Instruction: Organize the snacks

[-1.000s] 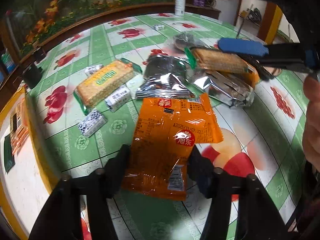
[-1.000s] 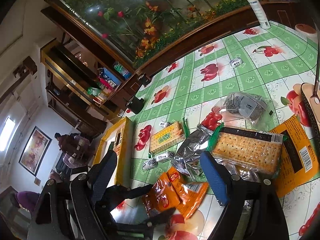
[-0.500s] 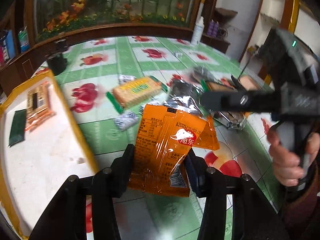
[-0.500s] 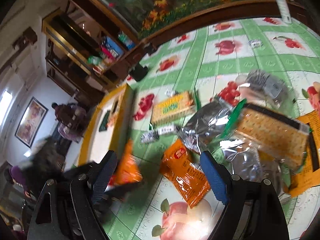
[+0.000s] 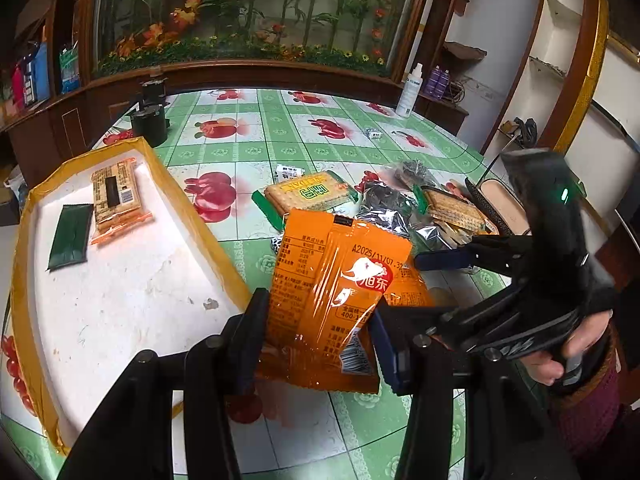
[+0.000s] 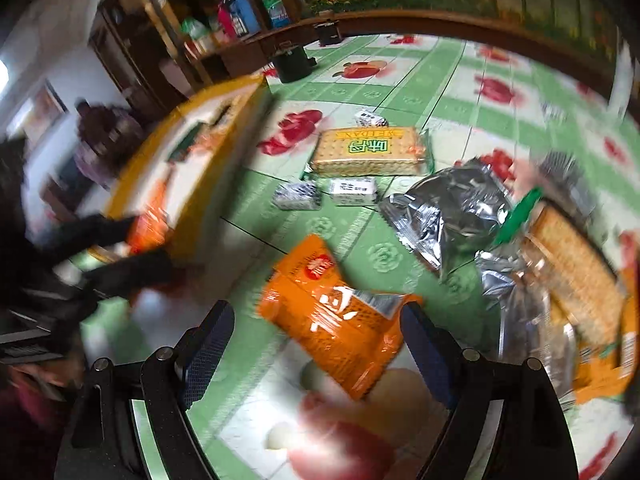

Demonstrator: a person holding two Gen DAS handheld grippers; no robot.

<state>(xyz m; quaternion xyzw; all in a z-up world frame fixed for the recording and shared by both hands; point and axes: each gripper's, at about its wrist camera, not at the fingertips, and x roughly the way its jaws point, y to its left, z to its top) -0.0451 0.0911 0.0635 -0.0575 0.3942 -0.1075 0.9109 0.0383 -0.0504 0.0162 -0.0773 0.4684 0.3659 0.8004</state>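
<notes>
left tongs (image 5: 316, 340) grip orange packet (image 5: 336, 280) | beside tray rim (image 5: 208, 236)

Home living room. Surface (image 5: 256, 136) carries a fruit-print green oilcloth; behind it a wood-framed flower display (image 5: 240, 12); right of it, white wall shelves (image 5: 560, 52).
</notes>
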